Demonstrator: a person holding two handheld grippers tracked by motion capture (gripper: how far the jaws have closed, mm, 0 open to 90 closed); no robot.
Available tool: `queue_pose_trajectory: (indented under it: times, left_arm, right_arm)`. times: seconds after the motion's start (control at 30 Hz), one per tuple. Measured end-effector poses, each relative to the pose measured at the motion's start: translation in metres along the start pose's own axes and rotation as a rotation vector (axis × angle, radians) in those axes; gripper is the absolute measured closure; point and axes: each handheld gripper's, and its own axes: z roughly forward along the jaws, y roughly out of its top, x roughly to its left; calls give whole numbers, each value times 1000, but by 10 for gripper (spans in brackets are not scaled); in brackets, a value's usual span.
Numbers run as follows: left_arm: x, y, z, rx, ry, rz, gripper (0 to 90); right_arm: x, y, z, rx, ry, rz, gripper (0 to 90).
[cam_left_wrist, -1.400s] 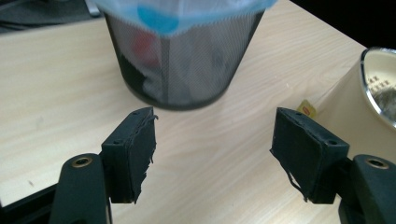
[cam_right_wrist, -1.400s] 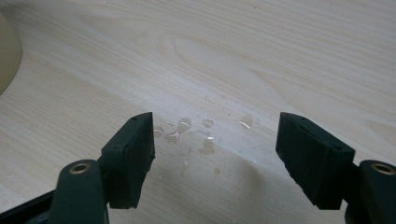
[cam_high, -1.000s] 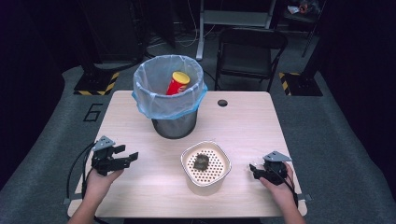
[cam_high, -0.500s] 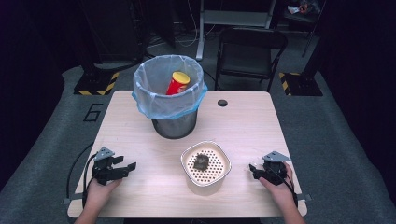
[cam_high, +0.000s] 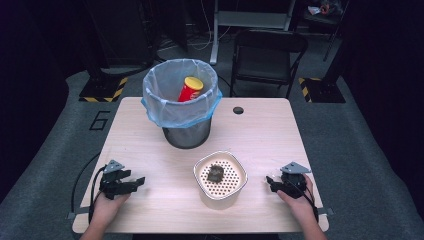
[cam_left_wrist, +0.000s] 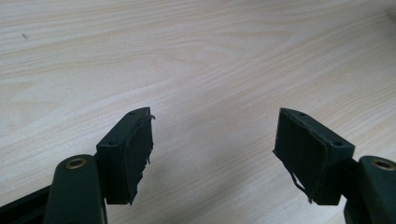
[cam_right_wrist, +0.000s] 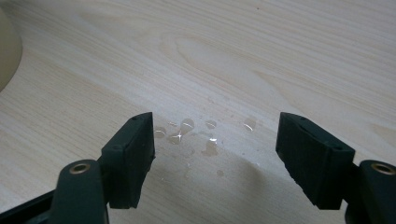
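My left gripper (cam_high: 137, 183) lies low over the table's front left, held in a hand. Its jaws have just been opening and now stand open, with only bare wood between them in the left gripper view (cam_left_wrist: 212, 140). At the front right my right gripper (cam_high: 270, 181) is open too, pointing toward the white perforated bowl (cam_high: 235, 189). Between its pads (cam_right_wrist: 215, 140) lie several water drops (cam_right_wrist: 187, 125) on the wood. A dark wet lump (cam_high: 216, 174) sits in the bowl. Behind the bowl stands a bin (cam_high: 187, 134) with a blue liner, and a red can with a yellow lid (cam_high: 190, 89) leans inside it.
The light wooden table (cam_high: 150, 135) has a round cable hole (cam_high: 238, 110) at the back right. A black folding chair (cam_high: 270, 50) stands behind the table. The bowl's rim (cam_right_wrist: 7, 51) shows at the left edge of the right gripper view.
The left hand has sunk toward the table and drawn back toward the front edge, and its jaws have opened. The right hand, bowl and bin have not moved.
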Motion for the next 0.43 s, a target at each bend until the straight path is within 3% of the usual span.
queue_pose_trajectory:
  times: [0.1, 0.17, 0.27, 0.43]
  left_arm:
    - [0, -1, 3, 6, 8, 2, 265]
    - [1, -1, 4, 5, 24, 21, 260]
    - [2, -1, 4, 19, 25, 13, 251]
    - [8, -3, 6, -3, 73, 23, 202]
  right_arm:
    - [-1, 0, 1, 4, 3, -9, 277]
    - [1, -1, 1, 6, 3, 18, 277]
    - [-1, -1, 2, 1, -8, 2, 277]
    - [-4, -2, 2, 2, -21, 4, 265]
